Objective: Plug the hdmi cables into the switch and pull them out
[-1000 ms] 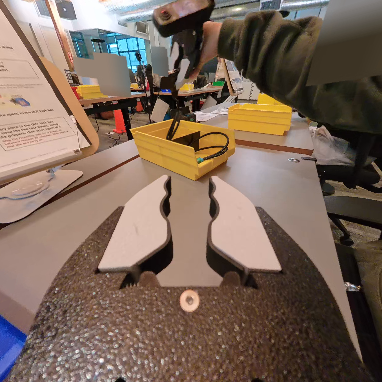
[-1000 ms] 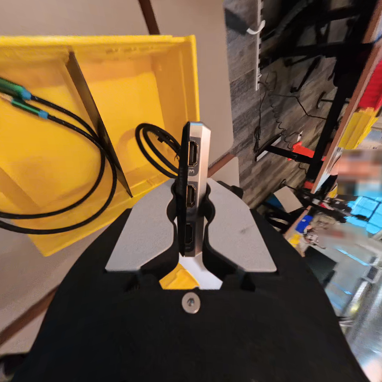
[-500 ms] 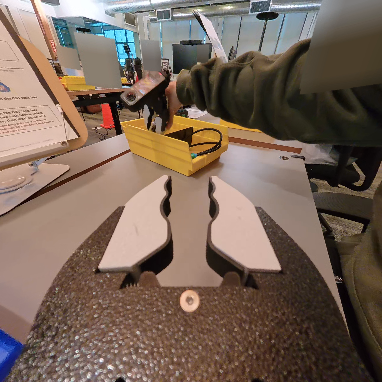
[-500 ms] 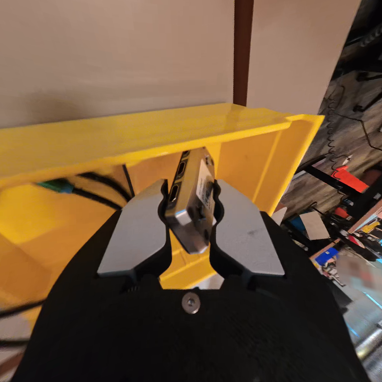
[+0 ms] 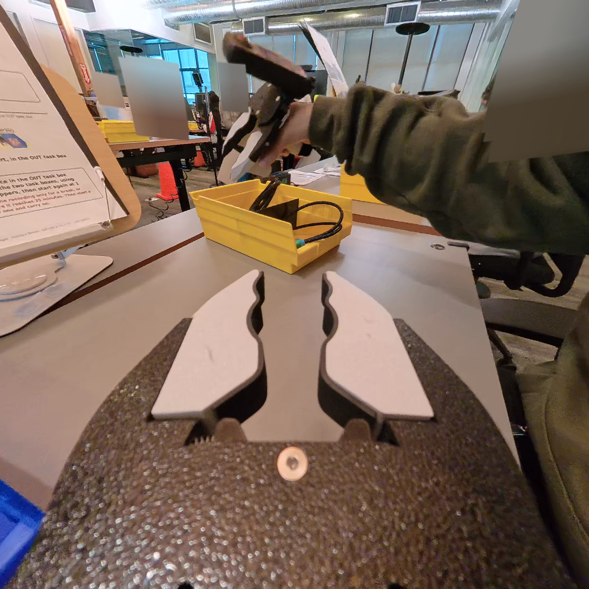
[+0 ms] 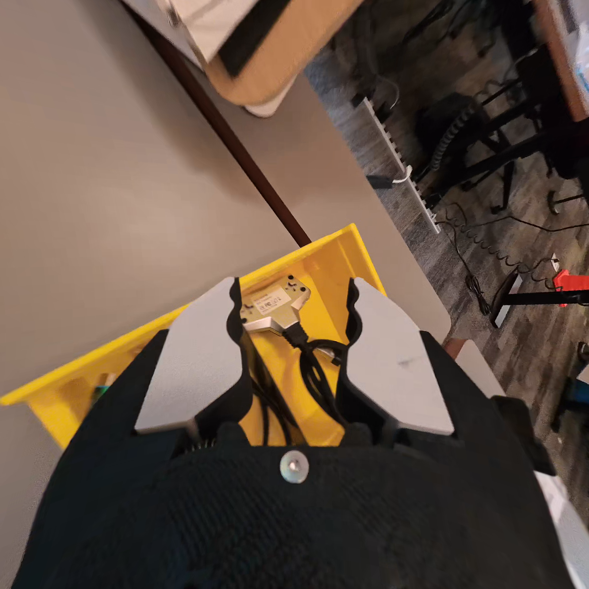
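My right gripper point(image 6: 291, 306) hangs tilted above the yellow bin point(image 6: 357, 251), fingers wide, empty. HDMI switch point(image 6: 275, 306) lies inside the bin with its black cable point(image 6: 310, 353). My left gripper point(image 5: 291, 299) sits low over the desk point(image 5: 398, 287), fingers apart, empty.

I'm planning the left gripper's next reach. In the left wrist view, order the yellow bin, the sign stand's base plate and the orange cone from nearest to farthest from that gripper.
From the left gripper:
1. Yellow bin, just ahead on the table.
2. Sign stand's base plate, off to the left on the table.
3. Orange cone, on the floor beyond the table.
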A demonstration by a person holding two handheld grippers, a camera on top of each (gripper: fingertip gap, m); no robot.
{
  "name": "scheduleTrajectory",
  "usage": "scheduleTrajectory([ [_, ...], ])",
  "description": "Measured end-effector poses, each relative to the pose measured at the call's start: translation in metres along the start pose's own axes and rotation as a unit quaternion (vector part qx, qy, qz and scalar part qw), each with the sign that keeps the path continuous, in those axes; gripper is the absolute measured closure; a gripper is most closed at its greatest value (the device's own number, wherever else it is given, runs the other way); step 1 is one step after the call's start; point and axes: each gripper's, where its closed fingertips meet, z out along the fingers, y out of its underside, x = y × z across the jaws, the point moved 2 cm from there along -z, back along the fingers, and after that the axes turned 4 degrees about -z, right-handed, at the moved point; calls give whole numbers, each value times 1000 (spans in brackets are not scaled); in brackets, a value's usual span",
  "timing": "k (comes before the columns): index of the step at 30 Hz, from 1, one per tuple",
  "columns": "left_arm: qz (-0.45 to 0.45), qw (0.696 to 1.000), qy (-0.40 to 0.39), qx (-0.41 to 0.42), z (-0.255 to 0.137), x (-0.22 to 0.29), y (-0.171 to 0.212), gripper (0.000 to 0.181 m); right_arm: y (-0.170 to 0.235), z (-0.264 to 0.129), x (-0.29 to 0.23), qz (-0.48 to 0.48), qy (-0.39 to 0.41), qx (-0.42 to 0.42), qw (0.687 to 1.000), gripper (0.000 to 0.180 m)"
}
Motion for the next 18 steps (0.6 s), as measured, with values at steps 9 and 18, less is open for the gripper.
scheduleTrajectory([
  [9, 25, 995, -83, -47, -20, -21, -3, 147, -44, -86, -162, 93, -56, 265, 958, 110],
  [18, -34, 914, -356, -192, -126, -117, 15, 141, -26, -111, -223, 178, -106, 364, 908, 114],
])
